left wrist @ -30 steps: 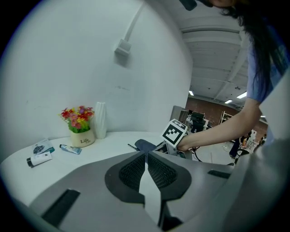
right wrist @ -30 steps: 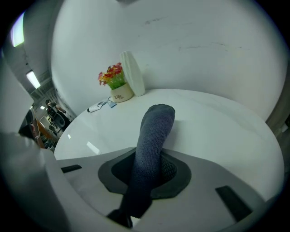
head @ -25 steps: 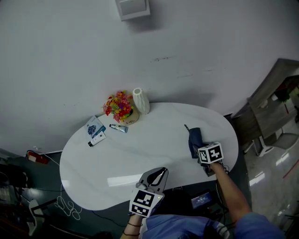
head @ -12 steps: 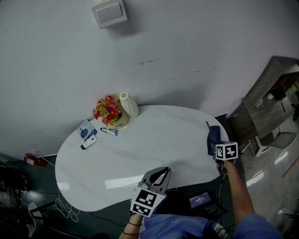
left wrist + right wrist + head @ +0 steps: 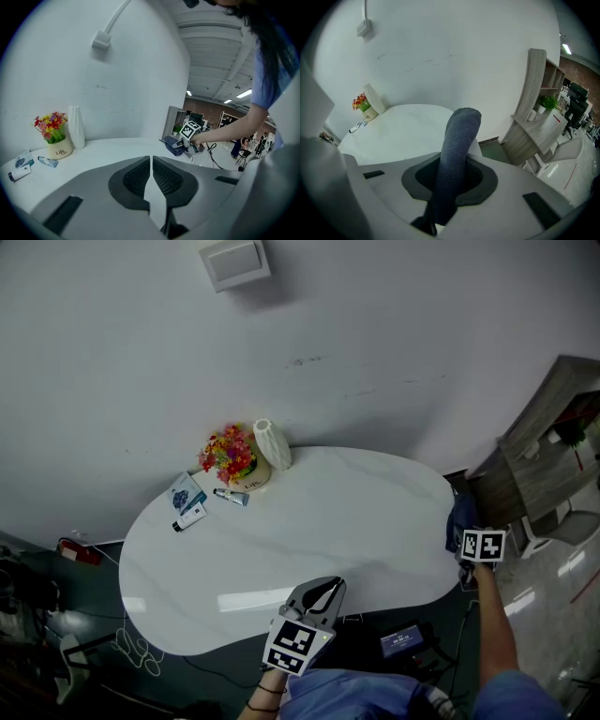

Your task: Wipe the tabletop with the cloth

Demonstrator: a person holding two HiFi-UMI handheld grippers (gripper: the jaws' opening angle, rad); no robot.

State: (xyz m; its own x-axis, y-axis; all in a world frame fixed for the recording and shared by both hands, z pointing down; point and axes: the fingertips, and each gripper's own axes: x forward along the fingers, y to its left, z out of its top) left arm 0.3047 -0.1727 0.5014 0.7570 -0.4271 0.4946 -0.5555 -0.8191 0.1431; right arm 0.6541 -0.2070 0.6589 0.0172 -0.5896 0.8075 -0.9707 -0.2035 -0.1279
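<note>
The cloth (image 5: 460, 513), a dark blue one, is at the far right edge of the tabletop (image 5: 309, 521), pinched in the right tool (image 5: 467, 531). From the head view it sits at or just past the rim there, not out on the open surface, and I cannot tell whether it touches the top. The white top is glossy, and no smear, crumb or wet track shows on it, so the pictures do not say which parts have been wiped. My reading is that the wiping is at a turning point at that edge, with the broad middle and the left end open to further passes if they need them.

In the right gripper view the jaws are clamped on the cloth. A thick fold of it rises out between them and bends over toward the tabletop.

The left tool (image 5: 151, 161) hangs at the near edge, about midway along. Its jaws are drawn together to a thin slit with nothing between them, and it touches nothing that I can see.

At the far left corner stand a pot of flowers (image 5: 232, 457) and a white vase (image 5: 272, 443), just beside each other. A small tube (image 5: 232, 497) and a packet (image 5: 187, 498) lie near them, and any wipe of that corner would have to go round these things.
</note>
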